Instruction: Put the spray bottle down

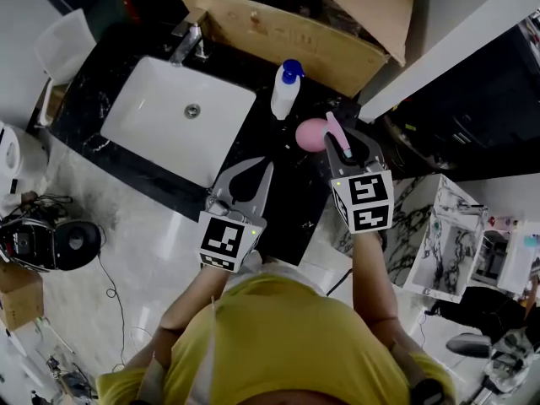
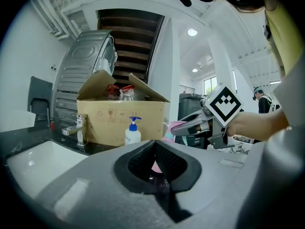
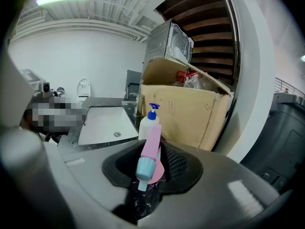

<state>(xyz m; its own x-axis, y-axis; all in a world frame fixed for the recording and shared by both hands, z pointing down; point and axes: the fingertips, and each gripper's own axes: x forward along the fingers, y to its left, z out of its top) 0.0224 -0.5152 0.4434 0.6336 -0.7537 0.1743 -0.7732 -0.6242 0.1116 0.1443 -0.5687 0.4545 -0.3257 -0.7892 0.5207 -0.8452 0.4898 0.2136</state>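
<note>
Over a black counter (image 1: 291, 205), the right gripper (image 1: 344, 142) clamps its half-closed jaws on the one pink spray bottle (image 1: 312, 133), held just right of the single white sink (image 1: 152, 129) and near one white pump bottle (image 1: 286, 91); the left gripper (image 1: 263, 168), jaws together and empty, hangs nearer; one open cardboard box (image 1: 287, 32) at the far edge holds what look like red-labelled packets

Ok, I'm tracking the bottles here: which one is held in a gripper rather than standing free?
The pink spray bottle, clamped in the right gripper. The white pump bottle with the blue top stands free beside the sink.
</note>
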